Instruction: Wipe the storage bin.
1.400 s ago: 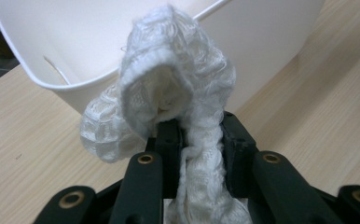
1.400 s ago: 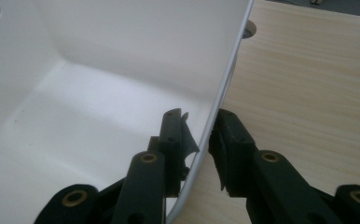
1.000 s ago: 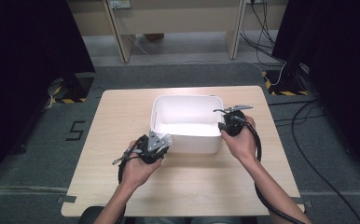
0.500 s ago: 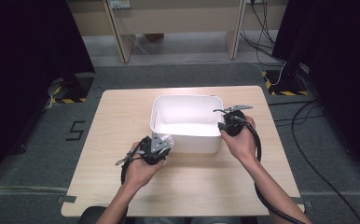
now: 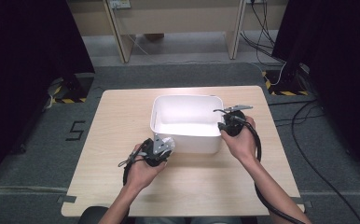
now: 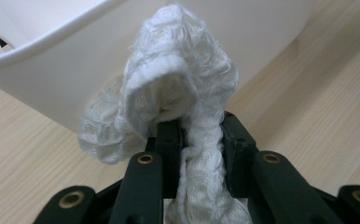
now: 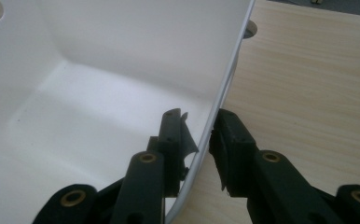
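A: Surface and room?

B: Light wooden table [image 5: 122, 121] on grey carpet; black curtains to both sides, desk legs and cables beyond.

A: Grippers?

B: Left gripper [image 6: 194, 140] pinches a white knitted cloth [image 6: 178, 93], jaws pressed tight on it, just beside the white tub's [image 5: 162, 119] near wall. Right gripper [image 7: 201, 135] clamps the tub's right wall, one jaw inside, one outside.

A: Hard to make out?

B: The cloth's lower end is cut off below the jaws. From the high view the cloth is too small to tell apart.
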Motion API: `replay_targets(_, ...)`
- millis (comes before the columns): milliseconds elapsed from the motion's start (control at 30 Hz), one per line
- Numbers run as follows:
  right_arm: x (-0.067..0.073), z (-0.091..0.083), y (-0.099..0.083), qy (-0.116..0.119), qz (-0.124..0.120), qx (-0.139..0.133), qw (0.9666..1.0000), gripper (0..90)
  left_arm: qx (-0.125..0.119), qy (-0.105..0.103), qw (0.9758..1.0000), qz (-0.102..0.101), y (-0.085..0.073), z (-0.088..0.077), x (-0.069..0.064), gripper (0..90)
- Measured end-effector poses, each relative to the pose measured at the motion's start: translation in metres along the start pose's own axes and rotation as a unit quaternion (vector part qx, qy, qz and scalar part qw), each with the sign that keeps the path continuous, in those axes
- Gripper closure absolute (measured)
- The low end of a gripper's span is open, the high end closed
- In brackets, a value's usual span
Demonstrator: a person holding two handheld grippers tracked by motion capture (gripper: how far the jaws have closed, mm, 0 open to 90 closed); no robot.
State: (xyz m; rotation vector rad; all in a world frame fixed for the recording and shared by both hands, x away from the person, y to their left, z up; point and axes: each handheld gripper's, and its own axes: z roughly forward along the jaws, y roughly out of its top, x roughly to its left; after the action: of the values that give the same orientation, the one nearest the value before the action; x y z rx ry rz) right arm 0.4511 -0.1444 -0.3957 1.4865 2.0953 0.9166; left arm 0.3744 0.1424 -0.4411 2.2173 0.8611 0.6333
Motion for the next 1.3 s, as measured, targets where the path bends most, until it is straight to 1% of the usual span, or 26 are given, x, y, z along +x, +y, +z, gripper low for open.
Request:
replay_targets(567, 0.0, 0.0, 0.0, -0.001, 0.0, 0.0, 1.0, 73.6, 0.01, -0.004, 0.9999, 0.001, -0.007, 0.012, -0.004, 72.3)
replay_targets(667, 0.0, 0.0, 0.0, -0.001, 0.0, 0.0, 1.0, 73.6, 0.011, -0.004, 0.9999, 0.0, -0.009, 0.014, -0.004, 72.3)
replay_targets(700, 0.0, 0.0, 0.0, -0.001, 0.0, 0.0, 1.0, 73.5, 0.01, -0.003, 0.9999, -0.003, -0.009, 0.015, -0.005, 72.3)
replay_targets(733, 0.0, 0.0, 0.0, -0.001, 0.0, 0.0, 1.0, 73.5, 0.012, -0.003, 0.9999, 0.001, -0.009, 0.015, -0.004, 72.3)
replay_targets(867, 0.0, 0.0, 0.0, -0.001, 0.001, 0.0, 1.0, 73.2, 0.012, -0.001, 0.9999, 0.001, -0.011, 0.018, -0.005, 72.3)
replay_targets(933, 0.0, 0.0, 0.0, -0.001, 0.001, 0.0, 1.0, 73.2, 0.018, 0.0, 0.9998, 0.005, -0.013, 0.021, -0.005, 72.3)
replay_targets(1100, 0.0, 0.0, 0.0, -0.001, 0.002, 0.001, 1.0, 73.1, 0.021, 0.001, 0.9998, 0.003, -0.016, 0.027, -0.006, 72.2)
replay_targets(1167, 0.0, 0.0, 0.0, -0.001, 0.002, 0.001, 1.0, 73.0, 0.025, 0.001, 0.9997, 0.007, -0.018, 0.028, -0.006, 72.2)
replay_targets(1300, 0.0, 0.0, 0.0, 0.0, 0.002, 0.0, 1.0, 72.9, 0.027, 0.002, 0.9996, 0.003, -0.022, 0.034, -0.007, 72.2)
